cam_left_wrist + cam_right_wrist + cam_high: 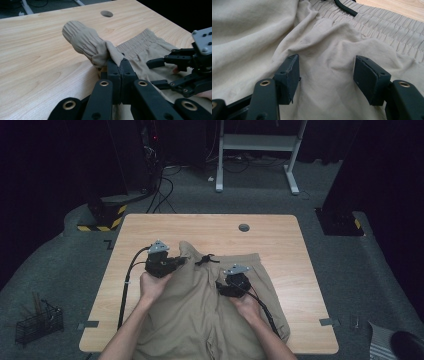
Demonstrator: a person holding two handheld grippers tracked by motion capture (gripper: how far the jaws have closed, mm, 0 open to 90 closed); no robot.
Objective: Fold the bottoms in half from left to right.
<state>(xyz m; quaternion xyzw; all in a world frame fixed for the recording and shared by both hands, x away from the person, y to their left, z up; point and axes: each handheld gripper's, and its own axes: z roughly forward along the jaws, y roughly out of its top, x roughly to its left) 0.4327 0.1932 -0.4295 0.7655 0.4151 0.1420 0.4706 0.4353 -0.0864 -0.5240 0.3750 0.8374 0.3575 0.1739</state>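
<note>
Bare wood of the table (pixel 280 235) is lying open beyond the shorts (pixel 200 310) and along both sides; the bunched waistband (pixel 82 41) is crowding the left gripper (pixel 181 261).

Beige shorts (pixel 200 305) of thin, matt woven cloth, softly creased, ribbed gathered elastic waistband (pixel 387 27) at 1 o'clock, black cord drawstring (pixel 206 260), pale wood-grain table (pixel 280 240) smooth with a satin sheen, matt black plastic left gripper (pixel 119 65)
</note>
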